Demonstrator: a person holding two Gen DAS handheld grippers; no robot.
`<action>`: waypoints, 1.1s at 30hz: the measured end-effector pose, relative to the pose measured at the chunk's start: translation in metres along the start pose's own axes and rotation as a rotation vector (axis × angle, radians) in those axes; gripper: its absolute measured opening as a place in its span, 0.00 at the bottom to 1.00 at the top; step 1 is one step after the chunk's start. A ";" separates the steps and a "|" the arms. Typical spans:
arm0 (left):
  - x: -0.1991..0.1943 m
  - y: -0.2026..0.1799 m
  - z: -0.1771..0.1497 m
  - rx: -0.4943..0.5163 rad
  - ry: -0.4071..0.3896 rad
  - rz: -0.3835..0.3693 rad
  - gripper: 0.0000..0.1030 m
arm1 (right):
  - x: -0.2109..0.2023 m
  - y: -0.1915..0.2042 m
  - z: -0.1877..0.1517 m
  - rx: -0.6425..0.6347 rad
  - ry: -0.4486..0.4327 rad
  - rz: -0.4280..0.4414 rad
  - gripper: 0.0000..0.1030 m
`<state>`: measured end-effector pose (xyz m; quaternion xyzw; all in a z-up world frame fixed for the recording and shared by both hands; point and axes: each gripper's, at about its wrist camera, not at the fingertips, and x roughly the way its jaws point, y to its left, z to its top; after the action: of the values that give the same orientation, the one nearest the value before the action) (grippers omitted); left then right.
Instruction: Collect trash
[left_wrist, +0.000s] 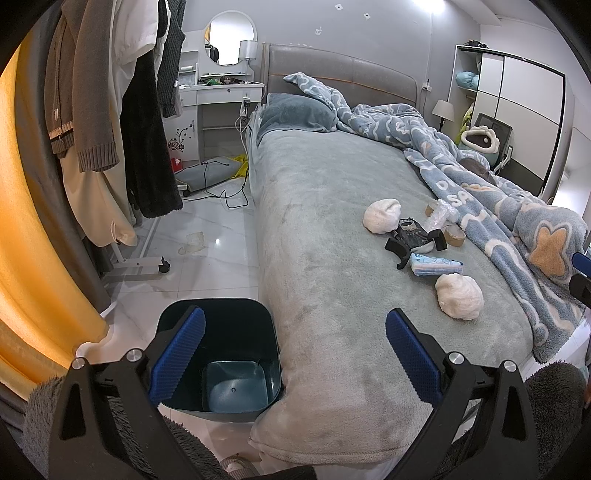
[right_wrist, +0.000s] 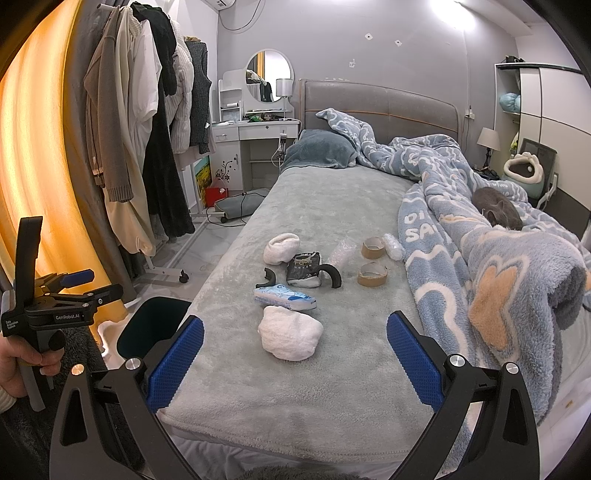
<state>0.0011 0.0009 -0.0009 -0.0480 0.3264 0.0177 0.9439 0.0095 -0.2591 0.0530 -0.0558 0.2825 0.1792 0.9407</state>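
Observation:
A dark teal bin (left_wrist: 221, 354) stands empty on the floor against the bed's near left corner; its rim (right_wrist: 155, 325) shows in the right wrist view. Trash lies mid-bed: a near white wad (right_wrist: 290, 338) (left_wrist: 460, 297), a far white wad (right_wrist: 281, 248) (left_wrist: 381, 215), a blue tissue pack (right_wrist: 284, 297) (left_wrist: 436, 264), a dark crumpled wrapper (right_wrist: 304, 273) (left_wrist: 410, 232), black curved pieces (right_wrist: 332, 275), two tape cores (right_wrist: 372, 274) (right_wrist: 373, 246) and clear plastic (right_wrist: 341, 253). My left gripper (left_wrist: 295, 354) hangs open over the bin and bed corner. My right gripper (right_wrist: 295, 363) is open, just short of the near wad.
A grey cat (right_wrist: 498, 210) lies on the rumpled blue blanket (right_wrist: 480, 258) at the right. A clothes rack (left_wrist: 122, 110) with coats stands left, beside an orange curtain (left_wrist: 29, 221). A dressing table (left_wrist: 221, 92) and cables (left_wrist: 229, 192) sit beyond. A hand (right_wrist: 18, 369) holds the left gripper.

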 end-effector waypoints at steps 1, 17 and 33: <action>0.000 0.000 0.000 0.000 0.000 0.000 0.97 | 0.000 0.000 0.000 0.000 0.000 0.000 0.97; -0.002 -0.010 -0.006 0.004 -0.005 -0.014 0.97 | -0.002 -0.005 0.003 0.030 0.009 0.030 0.97; 0.003 -0.017 0.007 0.056 0.015 -0.108 0.97 | 0.051 0.010 0.008 0.042 0.097 0.091 0.97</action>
<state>0.0090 -0.0157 0.0036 -0.0392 0.3309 -0.0425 0.9419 0.0498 -0.2319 0.0316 -0.0318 0.3338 0.2129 0.9177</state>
